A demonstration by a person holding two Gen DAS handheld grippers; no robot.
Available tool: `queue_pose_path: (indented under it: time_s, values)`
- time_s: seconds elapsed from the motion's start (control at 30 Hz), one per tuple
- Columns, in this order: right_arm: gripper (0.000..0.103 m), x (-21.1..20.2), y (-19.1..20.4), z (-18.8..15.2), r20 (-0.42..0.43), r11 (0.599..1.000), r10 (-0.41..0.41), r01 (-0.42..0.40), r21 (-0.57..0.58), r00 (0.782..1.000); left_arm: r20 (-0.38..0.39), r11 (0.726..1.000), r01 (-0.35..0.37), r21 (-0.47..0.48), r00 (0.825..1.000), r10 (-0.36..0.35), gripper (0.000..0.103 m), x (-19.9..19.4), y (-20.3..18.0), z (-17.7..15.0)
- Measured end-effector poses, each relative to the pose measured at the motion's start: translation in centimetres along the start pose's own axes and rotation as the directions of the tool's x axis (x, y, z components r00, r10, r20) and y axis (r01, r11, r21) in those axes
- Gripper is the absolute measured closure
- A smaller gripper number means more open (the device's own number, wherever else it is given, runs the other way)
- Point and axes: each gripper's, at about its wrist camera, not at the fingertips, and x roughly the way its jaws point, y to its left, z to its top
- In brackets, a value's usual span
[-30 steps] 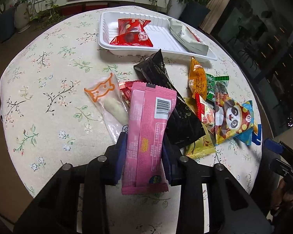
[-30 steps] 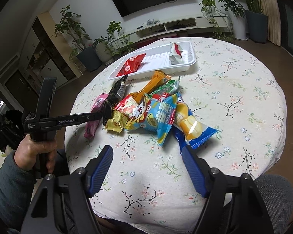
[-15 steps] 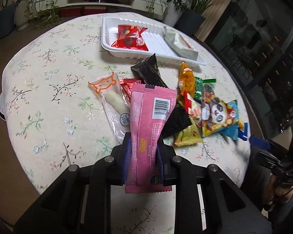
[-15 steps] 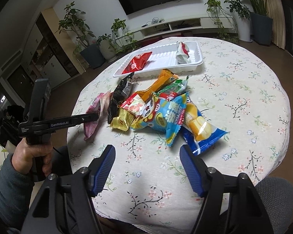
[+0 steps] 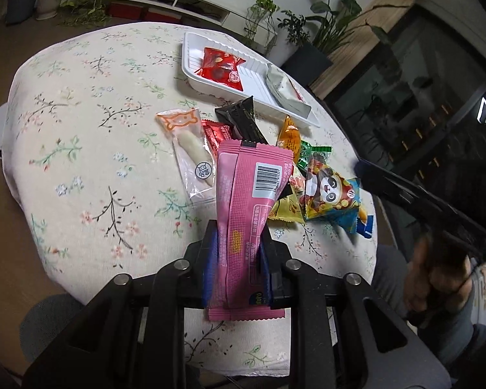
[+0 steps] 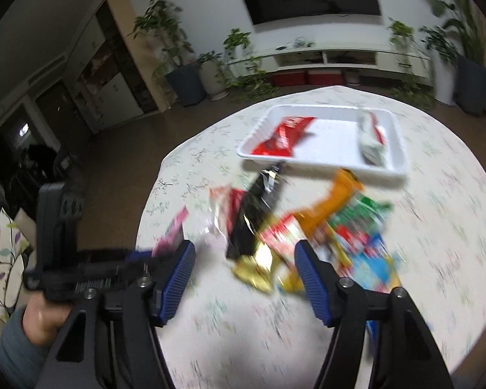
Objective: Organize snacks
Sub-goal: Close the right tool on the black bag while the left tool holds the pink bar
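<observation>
My left gripper [image 5: 238, 243] is shut on a pink snack packet [image 5: 252, 175], which it holds up above the near part of the floral tablecloth. Beyond it lies a pile of snacks: a black packet [image 5: 243, 120], a clear packet with an orange cat [image 5: 188, 142], a panda packet [image 5: 327, 194] and an orange one [image 5: 290, 137]. The white tray [image 5: 191, 64] at the far side holds a red packet [image 5: 222, 68] and a white packet [image 5: 283, 87]. My right gripper [image 6: 244, 259] hovers over the pile's near end, jaws closing, nothing pressed between them. The right wrist view is blurred.
The round table [image 5: 81, 129] drops off close to both grippers. A grey seat [image 5: 48, 317] stands below the near edge. A person's hand [image 6: 39, 317] holds the left gripper at the table's left. Potted plants and a low TV shelf stand beyond the table.
The left gripper has closed tighter on the pink packet and drawn it back from the pile. The right gripper has swung left towards the pile and its jaws have narrowed.
</observation>
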Motion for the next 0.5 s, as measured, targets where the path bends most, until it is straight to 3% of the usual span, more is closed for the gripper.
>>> queue_pose_path:
  time_s: [0.23, 0.5]
  values:
    - [0.054, 7.4, 0.4, 2.6, -0.149, 0.998, -0.07, 0.067, -0.021, 0.986, 0.007, 0.999, 0.019, -0.03, 1.0, -0.019, 0.083, -0.5, 1.0, -0.2]
    - [0.055, 11.0, -0.6, 2.9, -0.226, 0.994, -0.113, 0.112, -0.015, 0.968, 0.005, 0.998, 0.032, -0.05, 0.999, -0.032, 0.083, -0.1, 1.6, -0.2]
